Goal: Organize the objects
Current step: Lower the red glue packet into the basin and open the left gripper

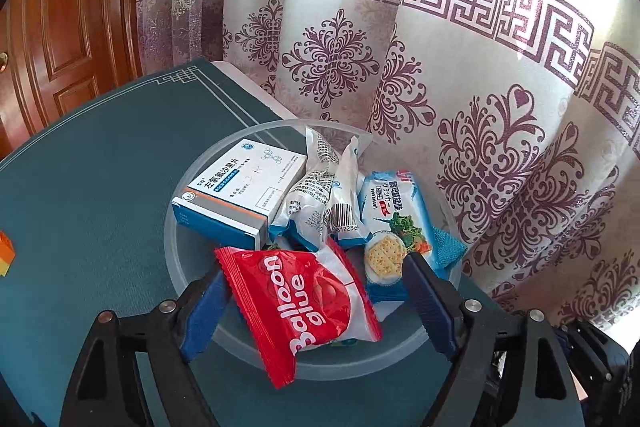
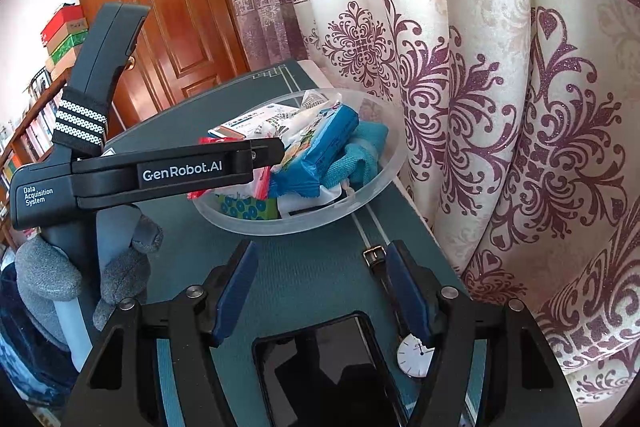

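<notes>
A frosted plastic bowl (image 1: pixel 180 267) on the teal table mat holds a white-and-blue medicine box (image 1: pixel 240 191), white snack packets (image 1: pixel 316 195), a blue cracker pack (image 1: pixel 394 227), a teal cloth (image 1: pixel 450 247) and a red "Balloon glue" packet (image 1: pixel 304 311). My left gripper (image 1: pixel 316 303) is open, its fingers either side of the red packet, which lies loose on the bowl's near rim. In the right wrist view the bowl (image 2: pixel 384 179) sits ahead with the left gripper's body (image 2: pixel 180 173) over it. My right gripper (image 2: pixel 320 283) is open and empty above a black phone (image 2: pixel 320 367) and a wristwatch (image 2: pixel 414 355).
A patterned curtain (image 1: pixel 440 87) hangs close behind and to the right of the table. A wooden door (image 1: pixel 68 39) stands at the left. An orange-and-yellow block (image 1: pixel 6 253) lies at the mat's left edge. Bookshelves and stacked boxes (image 2: pixel 64 35) are at the far left.
</notes>
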Motion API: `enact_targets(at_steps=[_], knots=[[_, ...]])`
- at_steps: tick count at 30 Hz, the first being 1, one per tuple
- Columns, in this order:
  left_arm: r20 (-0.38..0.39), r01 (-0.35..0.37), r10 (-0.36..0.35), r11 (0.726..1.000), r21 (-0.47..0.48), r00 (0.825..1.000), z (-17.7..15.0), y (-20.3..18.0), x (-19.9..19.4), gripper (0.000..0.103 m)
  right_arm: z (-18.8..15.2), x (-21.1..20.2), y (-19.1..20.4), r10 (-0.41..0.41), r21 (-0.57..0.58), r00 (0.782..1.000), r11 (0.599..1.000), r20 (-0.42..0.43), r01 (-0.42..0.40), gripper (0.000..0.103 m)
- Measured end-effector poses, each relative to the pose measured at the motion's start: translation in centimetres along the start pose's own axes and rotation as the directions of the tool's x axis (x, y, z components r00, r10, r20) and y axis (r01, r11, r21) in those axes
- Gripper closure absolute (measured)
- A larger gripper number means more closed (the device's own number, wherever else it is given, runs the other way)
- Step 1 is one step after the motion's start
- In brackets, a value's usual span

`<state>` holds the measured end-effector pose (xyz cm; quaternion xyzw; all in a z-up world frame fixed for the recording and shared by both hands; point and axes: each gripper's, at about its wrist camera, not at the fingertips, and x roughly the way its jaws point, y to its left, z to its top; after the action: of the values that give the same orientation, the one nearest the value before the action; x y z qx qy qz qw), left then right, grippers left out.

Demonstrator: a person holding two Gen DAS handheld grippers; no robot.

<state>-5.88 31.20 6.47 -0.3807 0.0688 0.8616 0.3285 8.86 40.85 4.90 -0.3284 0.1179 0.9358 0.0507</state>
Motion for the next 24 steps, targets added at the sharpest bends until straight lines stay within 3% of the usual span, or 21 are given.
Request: enact_targets(at_steps=[4, 16, 24], knots=[[0.017, -0.005, 0.006, 1.0, -0.02, 1.0, 0.0, 0.5, -1.1, 0.01, 0.0, 0.0, 0.0, 0.0, -0.001, 1.0, 1.0, 0.001, 0.0, 0.035], [0.044, -0.089, 0.093, 0.993, -0.078, 0.995, -2.3, 3.7, -4.2, 0.008, -0.2, -0.1, 0.5, 0.005, -0.002, 1.0, 1.0, -0.004, -0.005, 0.035], [-0.006, -0.162, 0.162, 0.986, -0.043, 0.987, -3.3, 3.6, -1.6, 0.008, -0.6, 0.0, 1.1, 0.011, -0.014, 1.0, 1.0, -0.011, -0.011, 0.035]])
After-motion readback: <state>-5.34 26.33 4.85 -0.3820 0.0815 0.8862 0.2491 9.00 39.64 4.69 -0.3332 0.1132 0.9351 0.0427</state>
